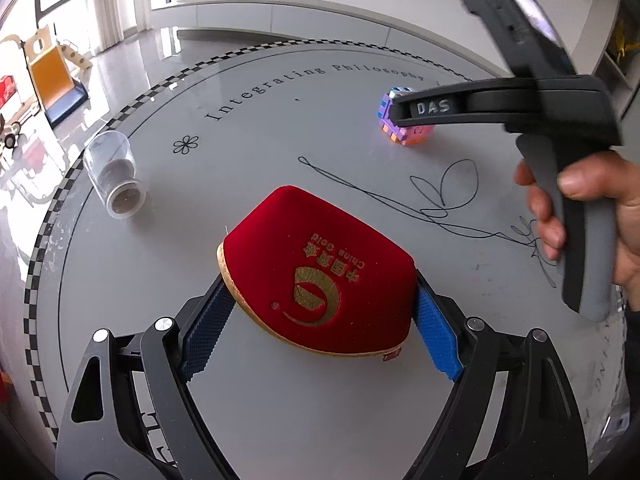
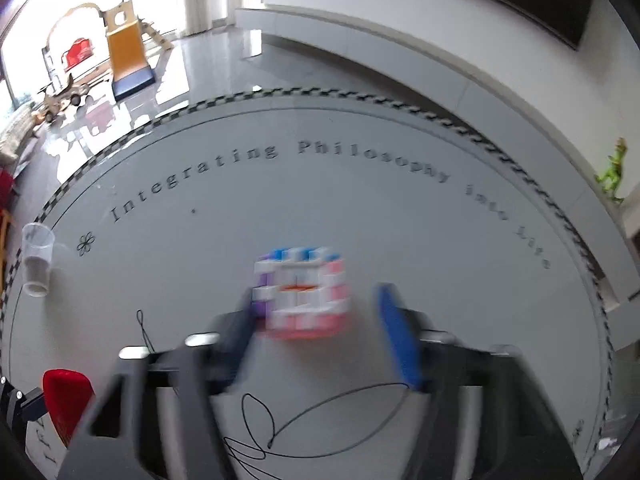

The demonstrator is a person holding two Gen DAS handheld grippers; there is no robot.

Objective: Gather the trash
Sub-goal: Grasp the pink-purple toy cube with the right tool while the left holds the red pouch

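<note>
The left gripper (image 1: 320, 312) had its blue-padded jaws closed against both sides of a red velvet box with a gold emblem (image 1: 320, 276), which sat on the round grey surface printed with lettering (image 1: 280, 128). The right gripper (image 2: 316, 332), held in a bare hand (image 1: 580, 220), had its jaws spread wide on either side of a pastel cube of interlocking plastic blocks (image 2: 304, 296); motion blur hid whether either pad touched it. A loose black thread (image 1: 440, 200) lay in loops between box and cube. A clear plastic cup with a dark base (image 1: 114, 180) lay tipped near the checkered rim, well apart from the rest.
</note>
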